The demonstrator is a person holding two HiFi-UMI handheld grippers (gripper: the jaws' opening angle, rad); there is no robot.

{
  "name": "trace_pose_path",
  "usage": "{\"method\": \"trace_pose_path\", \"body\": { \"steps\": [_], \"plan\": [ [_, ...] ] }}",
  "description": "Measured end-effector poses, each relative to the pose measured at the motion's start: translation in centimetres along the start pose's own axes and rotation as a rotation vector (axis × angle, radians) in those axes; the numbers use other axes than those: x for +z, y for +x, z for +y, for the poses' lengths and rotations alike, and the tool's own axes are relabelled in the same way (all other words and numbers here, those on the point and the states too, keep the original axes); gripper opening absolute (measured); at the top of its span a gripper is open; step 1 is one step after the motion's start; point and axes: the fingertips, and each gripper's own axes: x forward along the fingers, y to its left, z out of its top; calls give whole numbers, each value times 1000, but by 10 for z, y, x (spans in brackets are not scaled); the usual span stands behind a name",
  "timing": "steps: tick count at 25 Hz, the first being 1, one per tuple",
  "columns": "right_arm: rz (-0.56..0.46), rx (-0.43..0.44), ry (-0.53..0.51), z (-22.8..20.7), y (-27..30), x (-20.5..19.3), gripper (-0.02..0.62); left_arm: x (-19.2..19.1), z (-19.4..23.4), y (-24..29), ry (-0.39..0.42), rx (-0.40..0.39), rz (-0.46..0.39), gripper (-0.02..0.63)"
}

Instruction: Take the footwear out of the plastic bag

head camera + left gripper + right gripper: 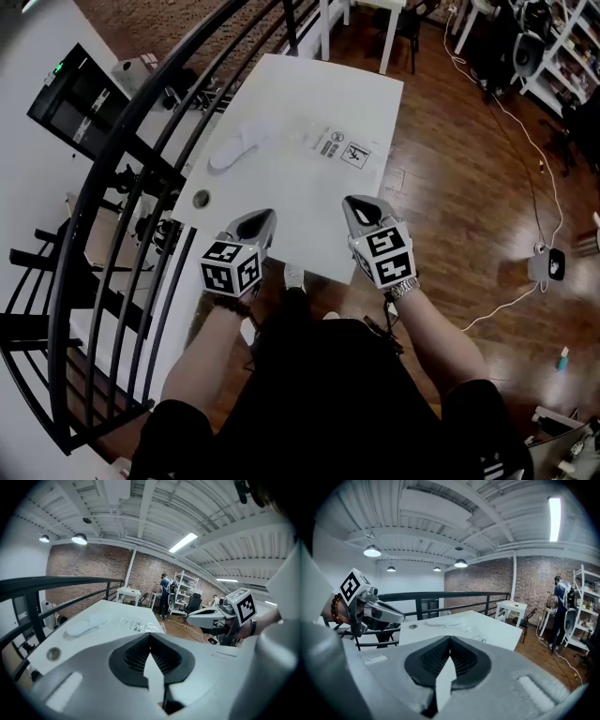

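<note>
A white slipper (239, 145) lies flat on the white table (309, 216), just left of a clear plastic bag (336, 147) with printed labels. Both sit toward the table's far half. My left gripper (263, 217) hovers over the near left edge, jaws shut with nothing between them. My right gripper (360, 203) hangs over the near right edge, likewise shut and empty. The left gripper view shows the slipper (86, 624) and bag (140, 626) ahead of its shut jaws (150, 638). In the right gripper view the bag (473, 632) lies far beyond its shut jaws (449, 641).
A round cable hole (200, 199) sits near the table's left edge. A black metal railing (122, 187) runs close along the left. Wooden floor with a white cable (525, 141) lies to the right. A person (164, 595) stands far off by shelves.
</note>
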Motion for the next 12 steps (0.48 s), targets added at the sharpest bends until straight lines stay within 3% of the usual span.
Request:
{"method": "trace_pose_path", "body": {
  "steps": [7,12],
  "plan": [
    [-99,74,-27,55,-34,40,-8,23,-60,-27,115,-39,-35,17],
    [-135,86,-50,83,-47,48,-9,24,-73,-46,162,-42,-67,17]
  ]
}}
